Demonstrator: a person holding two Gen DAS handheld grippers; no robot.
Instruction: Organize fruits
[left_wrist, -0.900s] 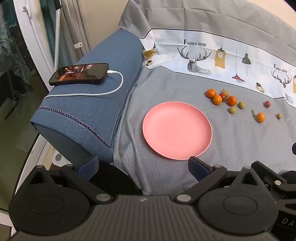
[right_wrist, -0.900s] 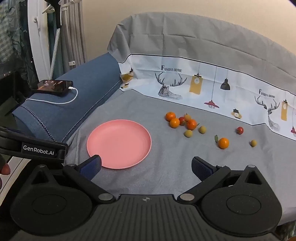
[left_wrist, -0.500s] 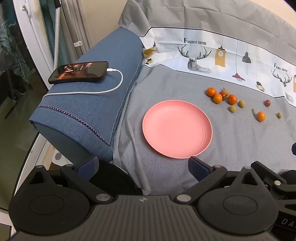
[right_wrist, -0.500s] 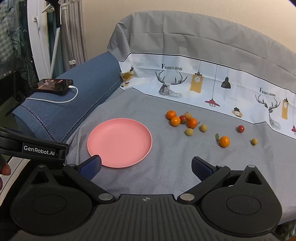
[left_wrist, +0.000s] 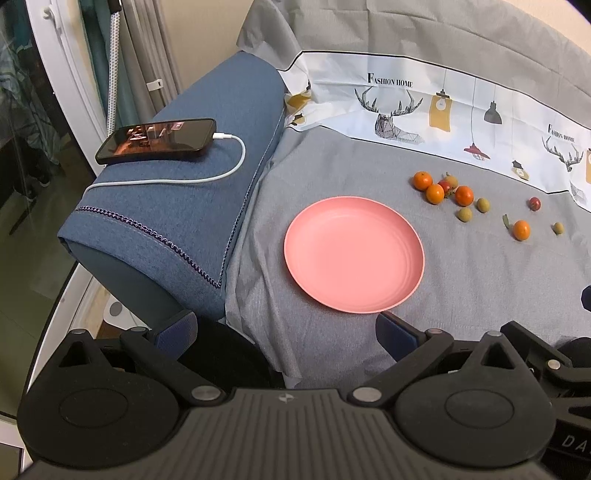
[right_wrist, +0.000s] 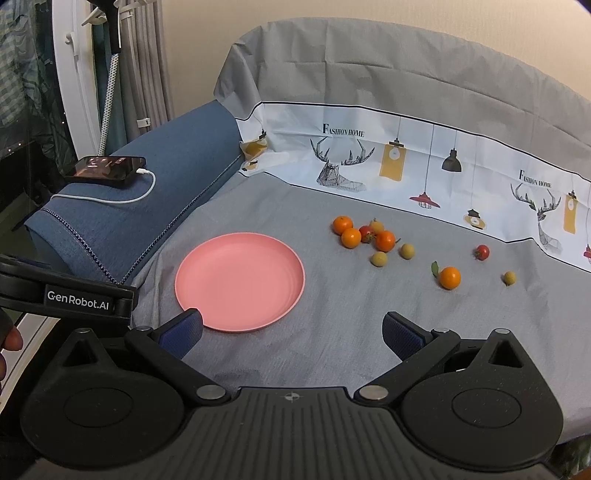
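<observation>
**Fruits lie loose on the cloth, plate bare, both grippers spread**

Fruits (right_wrist: 384, 240) sit on the grey cloth (right_wrist: 332, 350) beyond the pink plate (right_wrist: 240, 282), none on it yet. Four crowd together with a small red one among them; two pale ones lie just beside that cluster, and an orange one with a leaf (right_wrist: 449, 277), a red one (right_wrist: 482, 252) and another pale one (right_wrist: 509, 278) lie apart further right.

They look small, round and light, likely to roll on the soft cloth, and the red ones probably bruise if squeezed hard. A gentle pinch across the middle of an outlying fruit seems safest, since the crowded ones leave little room for the fingers.

The left gripper (left_wrist: 284, 326) and right gripper (right_wrist: 291, 328) both hang with jaws wide apart, holding nothing.

The right view shows the fruits larger and more centred, and part of the other handle at its left edge. The left view shows more of the phone (left_wrist: 157, 140) and cable (left_wrist: 207, 177) on the blue armrest (left_wrist: 177, 221).
</observation>
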